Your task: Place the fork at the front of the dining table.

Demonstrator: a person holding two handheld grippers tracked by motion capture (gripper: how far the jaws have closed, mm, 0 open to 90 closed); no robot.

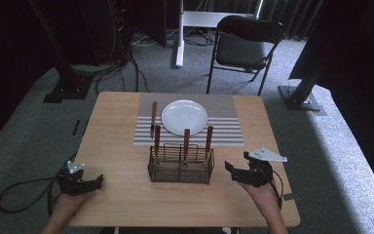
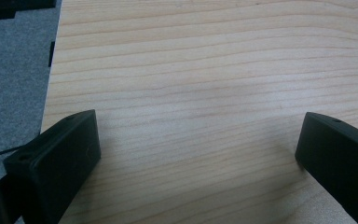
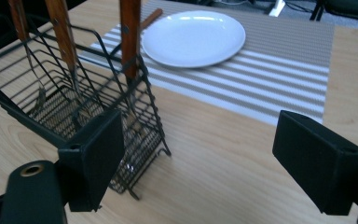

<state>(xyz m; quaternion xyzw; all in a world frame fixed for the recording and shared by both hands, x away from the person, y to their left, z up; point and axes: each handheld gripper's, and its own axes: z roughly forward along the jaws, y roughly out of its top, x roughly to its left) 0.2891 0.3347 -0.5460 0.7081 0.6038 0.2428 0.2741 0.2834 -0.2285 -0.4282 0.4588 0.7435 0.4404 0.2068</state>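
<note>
With both the left gripper and the right gripper held wide open and empty, a table-setting is judged barely begun, a handle in the wire caddy, at 6 o'clock of the plate, likely needing grasping next.

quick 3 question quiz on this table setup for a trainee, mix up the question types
1. True or false: the white plate rests on the striped placemat.
2. How many wooden-handled utensils stand in the wire caddy? A) one B) three C) five
3. Fill in: the knife lying on the placemat is to the ____ of the plate, seen from the high view.

Key
1. True.
2. B: three handles rise from the caddy.
3. Left.

Both the left claw and the right claw are open and hold nothing.
</note>
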